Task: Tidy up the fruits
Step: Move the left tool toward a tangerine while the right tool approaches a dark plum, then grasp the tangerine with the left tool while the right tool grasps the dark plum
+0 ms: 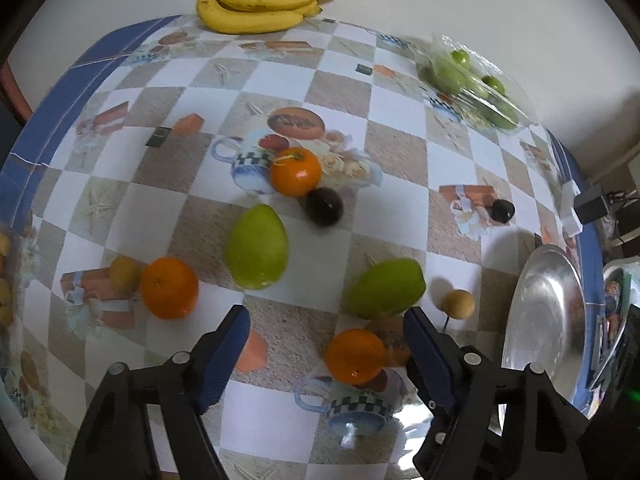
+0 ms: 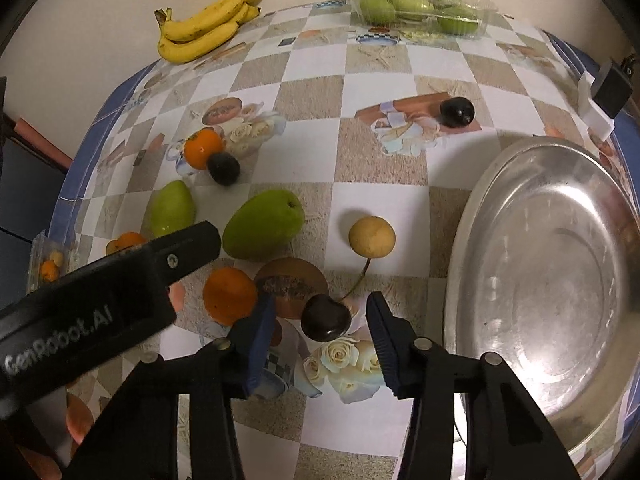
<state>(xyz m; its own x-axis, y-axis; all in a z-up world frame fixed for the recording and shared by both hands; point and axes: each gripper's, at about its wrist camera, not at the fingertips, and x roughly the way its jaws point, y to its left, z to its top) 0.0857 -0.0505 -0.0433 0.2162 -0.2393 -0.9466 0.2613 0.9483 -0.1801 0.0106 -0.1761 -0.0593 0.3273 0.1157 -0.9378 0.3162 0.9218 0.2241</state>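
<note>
In the left wrist view my left gripper (image 1: 327, 314) points down at the table, jaws wide, with an orange (image 1: 355, 356) between the fingers close to the right finger (image 1: 426, 354); the left pad is well clear of it. In the right wrist view my right gripper (image 2: 320, 300) stands around a dark cherry (image 2: 326, 318) with a stem, a small gap showing on each side. The left gripper's black housing (image 2: 112, 300) crosses that view's left side. Two green mangoes (image 1: 256, 246) (image 1: 386, 288), other oranges (image 1: 170, 288) (image 1: 296, 171) and a small yellow fruit (image 2: 372, 237) lie nearby.
A large steel bowl (image 2: 472, 208) sits at the right of the checked tablecloth. A bunch of bananas (image 2: 204, 26) and a clear plastic box of green fruit (image 2: 416, 8) lie at the far edge. Two dark plums (image 2: 457, 112) (image 2: 224, 168) rest on the cloth.
</note>
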